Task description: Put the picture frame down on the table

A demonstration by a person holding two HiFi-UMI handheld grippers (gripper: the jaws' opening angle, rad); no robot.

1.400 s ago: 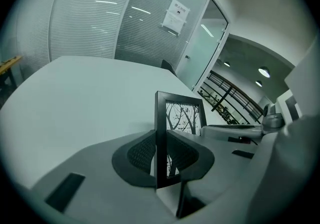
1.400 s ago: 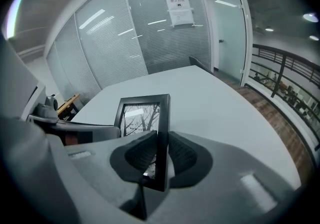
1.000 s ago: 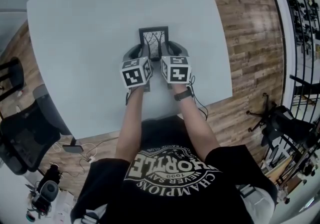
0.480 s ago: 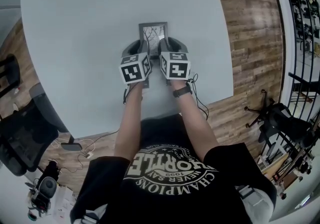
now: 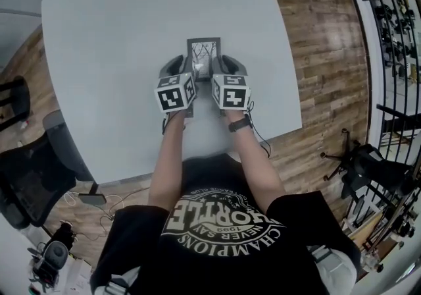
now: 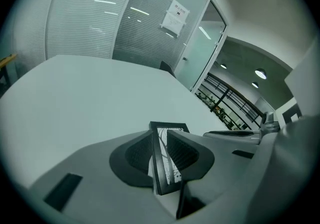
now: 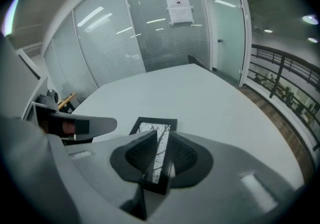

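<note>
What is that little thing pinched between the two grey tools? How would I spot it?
Start at the big pale table, on the side nearest the person. There the left gripper and right gripper each clamp one side of a small picture frame. Unlike the plain grey tools, it has a thin black border around a black-and-white picture of bare branches.

Your left forearm (image 5: pixel 168 155) and right forearm (image 5: pixel 255 163) reach straight ahead, side by side and nearly parallel. Your left gripper (image 5: pixel 185 67) and right gripper (image 5: pixel 219 67) sit just beside each other, their marker cubes (image 5: pixel 176 95) close together and jaws pointing away from you. Each pair of jaws is closed on the picture frame (image 5: pixel 203 51) (left gripper on its left edge, right gripper on its right edge). A dark band (image 5: pixel 239 124) circles your right wrist.
</note>
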